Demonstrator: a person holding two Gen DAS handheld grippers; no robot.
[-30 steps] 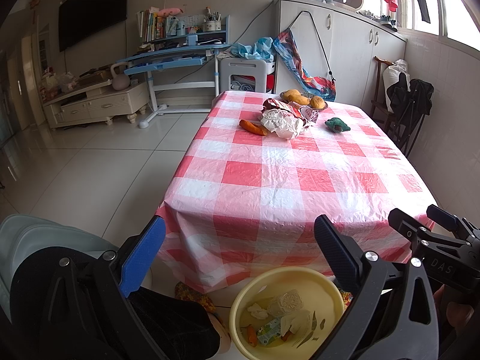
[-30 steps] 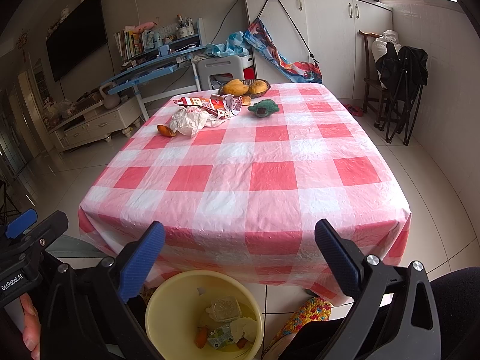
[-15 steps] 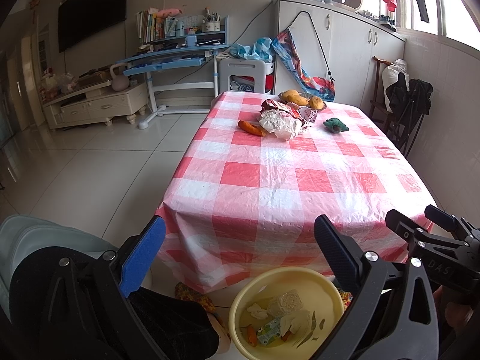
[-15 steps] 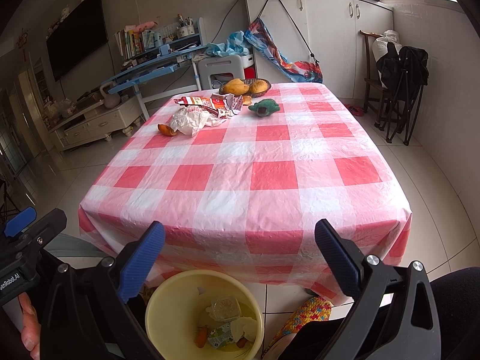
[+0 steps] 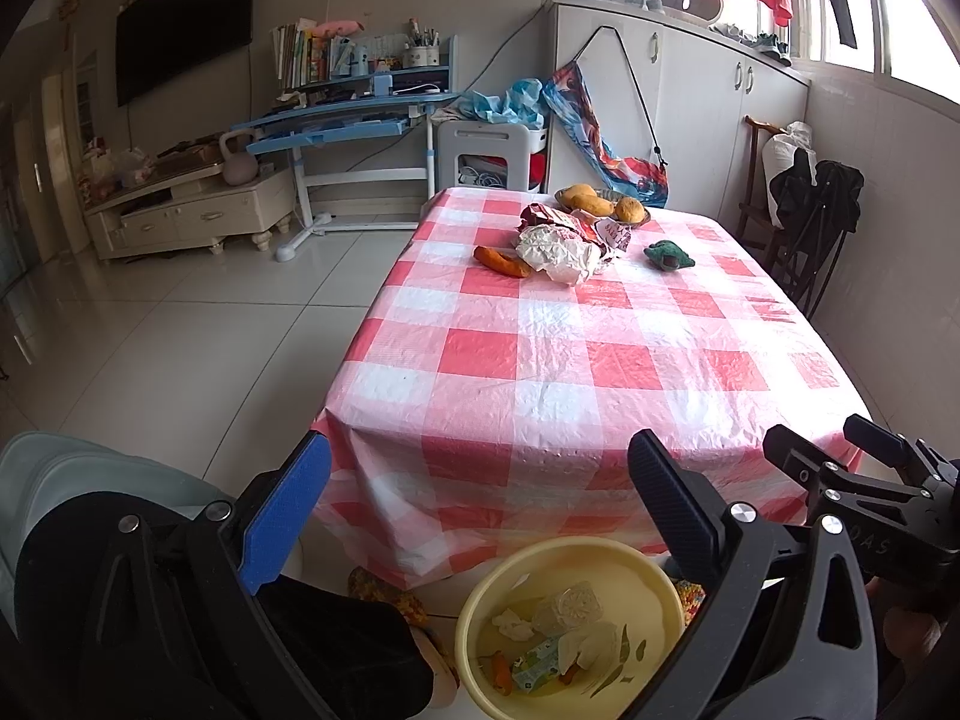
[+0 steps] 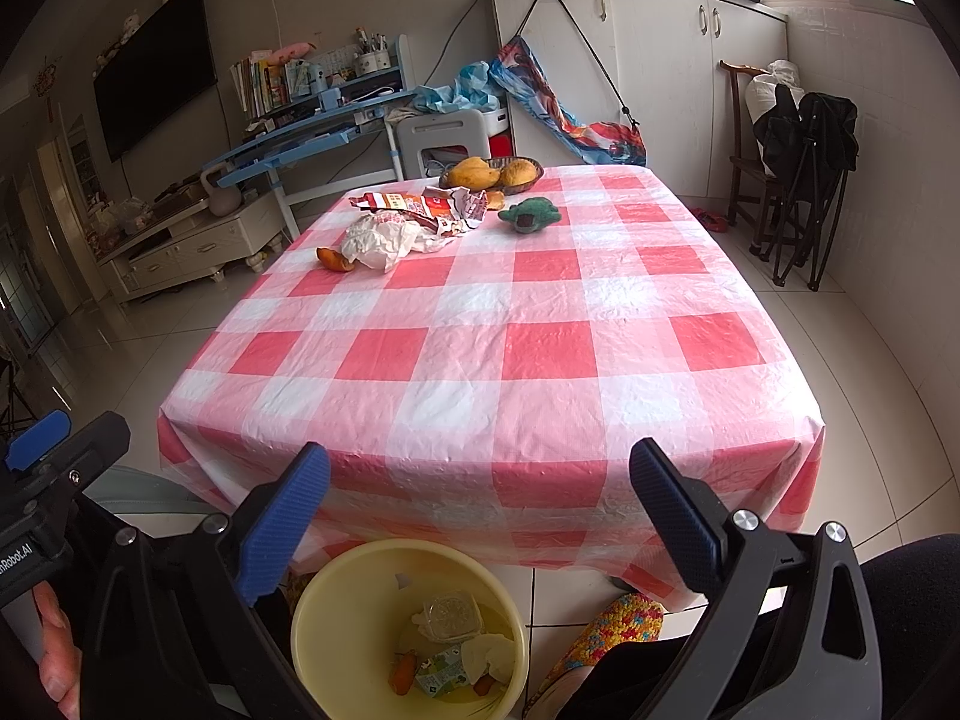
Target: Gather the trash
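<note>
- Nothing on the table has shifted since the earlier frames; the left view has only drifted a touch, and both grippers hang low at the near edge as before.
- Left wrist view: the left gripper (image 5: 480,504) is spread wide and empty over the yellow plastic trash bucket (image 5: 654,576), which sits on the floor holding crumpled wrappers. Far across the glossy red-and-white checked tablecloth (image 5: 600,360) lie a crumpled white paper wrapper (image 5: 558,252), an orange peel scrap (image 5: 498,261) and a torn red snack packet (image 5: 552,216).
- Right wrist view: the right gripper (image 6: 480,510) is likewise spread and empty. A fuzzy green plush toy (image 6: 531,215) and a bowl of mangoes (image 6: 492,173) look like keepers, not trash.
- Judgement: between pickups; next, a long reach to the far litter.
</note>
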